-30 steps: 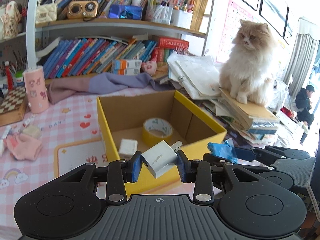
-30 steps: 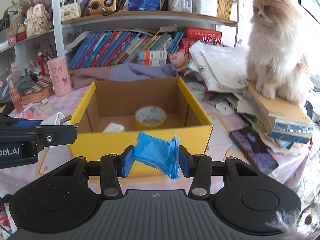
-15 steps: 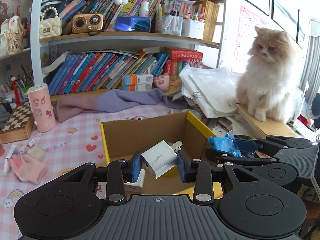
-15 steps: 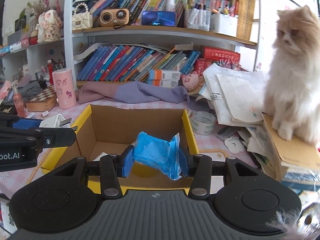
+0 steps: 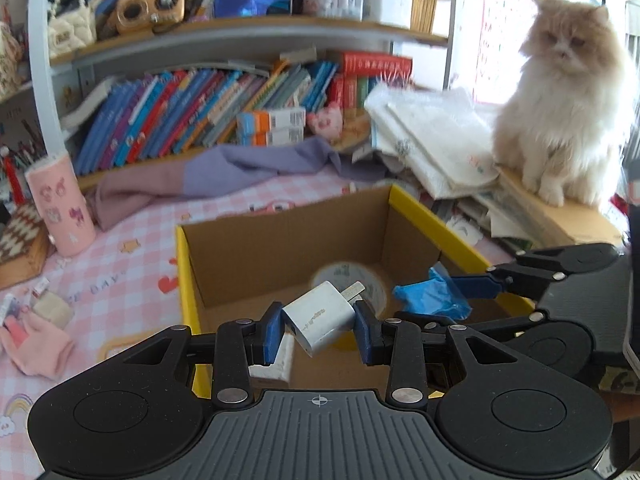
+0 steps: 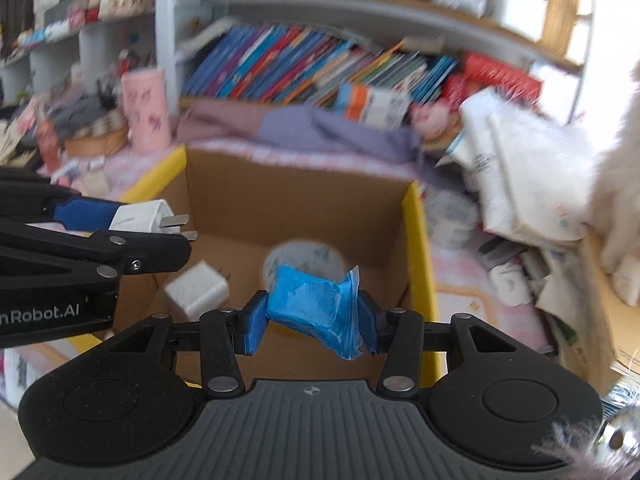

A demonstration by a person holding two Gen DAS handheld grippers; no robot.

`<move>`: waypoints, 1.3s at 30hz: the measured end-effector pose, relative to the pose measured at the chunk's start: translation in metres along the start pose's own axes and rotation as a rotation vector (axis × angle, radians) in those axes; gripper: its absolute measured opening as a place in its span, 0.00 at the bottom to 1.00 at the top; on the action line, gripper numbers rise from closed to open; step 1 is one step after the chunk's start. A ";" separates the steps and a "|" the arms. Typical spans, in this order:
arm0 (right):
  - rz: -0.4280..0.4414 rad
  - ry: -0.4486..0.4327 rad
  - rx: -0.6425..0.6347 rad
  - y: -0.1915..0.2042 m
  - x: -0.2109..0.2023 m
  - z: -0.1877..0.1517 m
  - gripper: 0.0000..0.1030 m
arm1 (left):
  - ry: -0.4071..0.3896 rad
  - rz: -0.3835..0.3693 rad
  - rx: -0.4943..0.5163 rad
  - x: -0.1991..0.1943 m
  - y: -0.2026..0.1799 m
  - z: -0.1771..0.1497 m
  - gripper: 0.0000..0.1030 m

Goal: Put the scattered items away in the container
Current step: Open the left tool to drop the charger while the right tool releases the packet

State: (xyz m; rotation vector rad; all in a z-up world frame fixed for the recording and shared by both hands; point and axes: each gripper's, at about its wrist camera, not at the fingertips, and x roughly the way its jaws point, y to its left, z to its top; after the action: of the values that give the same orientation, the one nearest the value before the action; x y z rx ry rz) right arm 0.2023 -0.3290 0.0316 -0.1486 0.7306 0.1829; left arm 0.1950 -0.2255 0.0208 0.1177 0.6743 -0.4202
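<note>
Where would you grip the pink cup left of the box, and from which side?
Take the pink cup across the middle of its round wall, coming in level from the box side. It stands upright, tall and narrow, so a side pinch fits; a grab from above would probably tip it. Both grippers are full now: left holds the charger, right the blue packet.

Daylight enters from the upper right beyond the left gripper, washing out the wall behind the cat and leaving the cardboard box interior evenly lit with soft shadows. Past the right gripper, the bookshelf and the white fur at the far right edge are smeared by motion blur, while the blue packet between its fingers stays fairly sharp. Both views bow strongly at the edges, with dark fisheye corners.
</note>
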 end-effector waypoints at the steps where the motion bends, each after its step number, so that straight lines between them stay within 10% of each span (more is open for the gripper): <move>1: 0.012 0.020 -0.012 -0.001 0.005 0.001 0.43 | 0.012 -0.001 -0.001 0.004 0.000 -0.001 0.34; 23: 0.114 0.196 -0.049 -0.003 0.052 0.009 0.42 | 0.146 0.070 0.035 0.035 0.005 -0.010 0.34; 39: 0.091 0.132 -0.023 -0.003 0.041 0.005 0.44 | 0.104 0.145 0.050 0.029 0.004 -0.014 0.47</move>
State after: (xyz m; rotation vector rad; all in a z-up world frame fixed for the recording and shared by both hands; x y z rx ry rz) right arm 0.2359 -0.3261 0.0080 -0.1500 0.8674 0.2705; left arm 0.2093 -0.2281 -0.0086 0.2356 0.7531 -0.2927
